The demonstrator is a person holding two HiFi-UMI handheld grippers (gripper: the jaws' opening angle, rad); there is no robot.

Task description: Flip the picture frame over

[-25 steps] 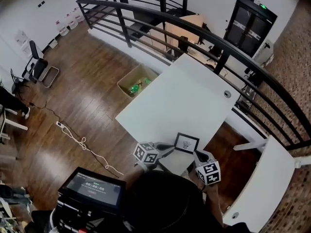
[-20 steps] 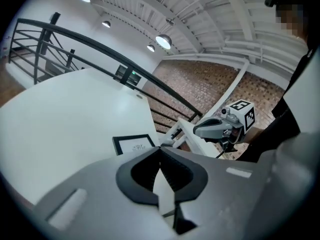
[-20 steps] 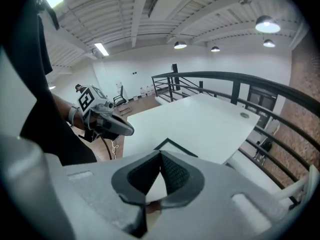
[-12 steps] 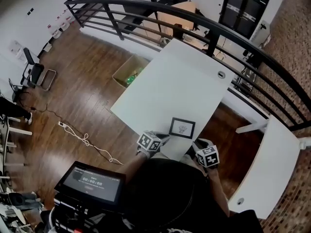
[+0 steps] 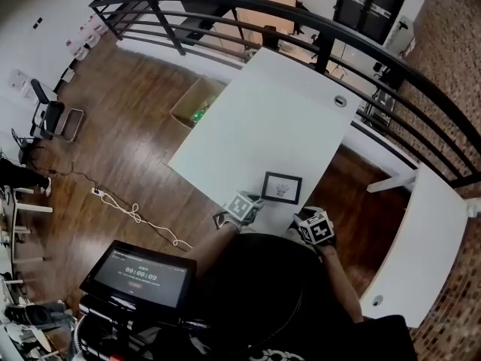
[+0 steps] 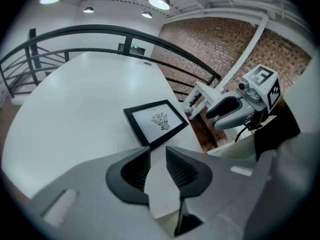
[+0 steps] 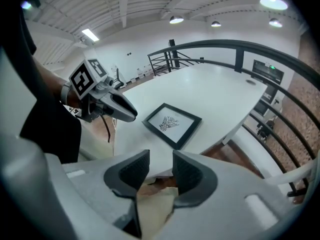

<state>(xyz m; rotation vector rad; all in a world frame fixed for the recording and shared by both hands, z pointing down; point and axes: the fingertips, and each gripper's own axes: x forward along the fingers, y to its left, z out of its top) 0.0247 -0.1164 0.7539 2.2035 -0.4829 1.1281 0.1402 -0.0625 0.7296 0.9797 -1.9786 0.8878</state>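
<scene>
White surface [image 5: 263, 126]: bare apart from the frame, runs out ahead of both tools.

Cardboard box [image 5: 184, 110]: on the wooden floor, well off to the left of the left tool and past the surface edge. Open top, green items [image 5: 199, 114] inside, can't tell what they are.

Picture frame [image 6: 156, 122]: black border, white face with a small dark line drawing. Lies flat, picture side up, near the surface edge. Sits just ahead of both tools, roughly between them, touching neither.

Left tool [image 6: 157, 155]: jaws opening, about halfway apart. Only bare surface shows between the pads; holds nothing.

Right tool [image 7: 161, 159]: jaws opening, wide apart. Nothing between the pads; surface edge and floor show through the gap. The left tool is level with it on its left.
</scene>
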